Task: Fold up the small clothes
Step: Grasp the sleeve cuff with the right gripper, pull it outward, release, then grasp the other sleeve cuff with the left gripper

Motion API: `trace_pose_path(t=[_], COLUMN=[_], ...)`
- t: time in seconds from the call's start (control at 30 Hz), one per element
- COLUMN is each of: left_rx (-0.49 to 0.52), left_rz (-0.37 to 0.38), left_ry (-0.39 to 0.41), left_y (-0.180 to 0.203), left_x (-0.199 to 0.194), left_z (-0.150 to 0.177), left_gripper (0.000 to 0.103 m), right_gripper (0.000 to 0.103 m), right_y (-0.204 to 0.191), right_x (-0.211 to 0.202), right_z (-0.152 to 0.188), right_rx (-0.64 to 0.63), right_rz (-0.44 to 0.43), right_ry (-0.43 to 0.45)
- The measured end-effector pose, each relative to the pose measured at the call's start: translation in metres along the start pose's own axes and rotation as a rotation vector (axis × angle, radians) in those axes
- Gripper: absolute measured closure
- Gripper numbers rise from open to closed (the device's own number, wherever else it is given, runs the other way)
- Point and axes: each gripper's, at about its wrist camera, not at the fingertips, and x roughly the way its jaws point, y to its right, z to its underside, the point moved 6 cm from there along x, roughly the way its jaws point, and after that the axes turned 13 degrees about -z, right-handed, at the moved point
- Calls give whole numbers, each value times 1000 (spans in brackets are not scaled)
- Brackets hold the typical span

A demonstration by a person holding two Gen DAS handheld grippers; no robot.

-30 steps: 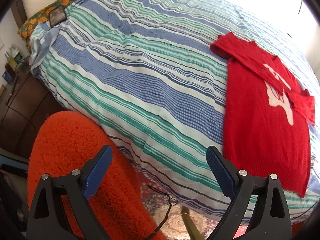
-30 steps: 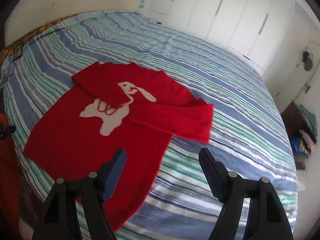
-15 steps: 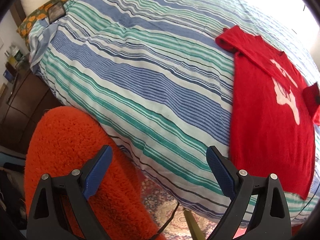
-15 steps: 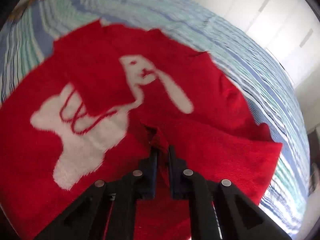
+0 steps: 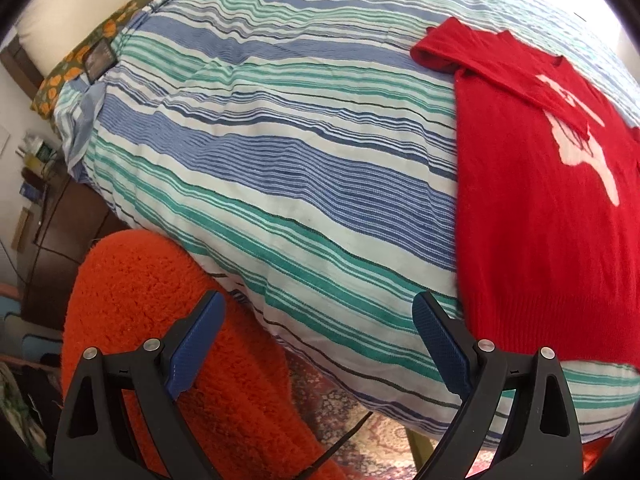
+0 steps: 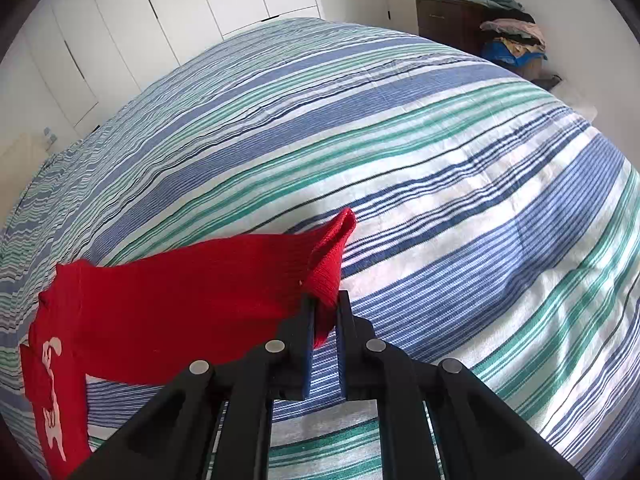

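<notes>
A small red sweater (image 5: 536, 184) with a white animal figure lies flat on the striped bedspread (image 5: 280, 152), at the right of the left wrist view. One sleeve is folded across its chest. My left gripper (image 5: 316, 344) is open and empty, off the near edge of the bed, left of the sweater's hem. My right gripper (image 6: 325, 312) is shut on the cuff of the other sleeve (image 6: 192, 292) and holds it stretched out sideways above the bedspread (image 6: 400, 160). The sweater's body (image 6: 52, 392) shows at the lower left of the right wrist view.
An orange fluffy cover (image 5: 160, 320) sits beside the bed under my left gripper. A patterned rug (image 5: 360, 432) lies below. A flowered pillow (image 5: 80, 56) is at the bed's head. A dark dresser with piled clothes (image 6: 500, 28) stands past the bed. White wardrobe doors (image 6: 180, 20) are behind.
My right gripper closed on the sleeve cuff and pulled the sleeve out away from the sweater's body. My left gripper stayed open and shifted only slightly.
</notes>
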Motion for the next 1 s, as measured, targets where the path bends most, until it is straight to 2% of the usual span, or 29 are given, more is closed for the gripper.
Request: trace_pose_path(t=[0.2,0.3,0.33,0.4,0.43,0.47,0.57,0.63,0.67,0.73,0.83,0.93,1.0], left_rx=[62,148,174,208,214,217,264,380,435,520,598,619,654], left_rz=[-27,-28,-23,20,65,112,257,307,308,253,140,63,30], left_ry=[5,59,98,196,249,299,419,456,469,482,488,487,462], left_y=[7,16,18,26,32,39,79,130,155,208,267,294,309], left_x=[-2,-24,-37,-72,-93,-112,-156,-164,-161,-140,-102,-78,-61], left_z=[0,-13,-20,-45,-61,-76,-113,-124,-124,-124,-124,-130,-131], left_gripper=[8,9,9,9,8,7,4,4,4,5,16,16,16], right_gripper=[94,93,85,58,30,21,21,21,21,21,21,21,21], right_y=[10,5,2,1,2,3,8,0,-7,-26,-59,-86,-100], right_x=[7,7,7,3,-3,-12,-49,-73,-83,-98,-107,-110,-112], right_z=[19,22,24,28,30,32,46,62,72,91,123,149,161], right_rx=[39,-13,-32,-51,-46,-38,-6,18,24,21,2,-35,-90], right_rz=[81,124,128,140,134,124,105,44,10,-56,-145,-225,-241], right_ry=[-7,-3,-6,-18,-21,-11,40,75,86,97,68,11,-8])
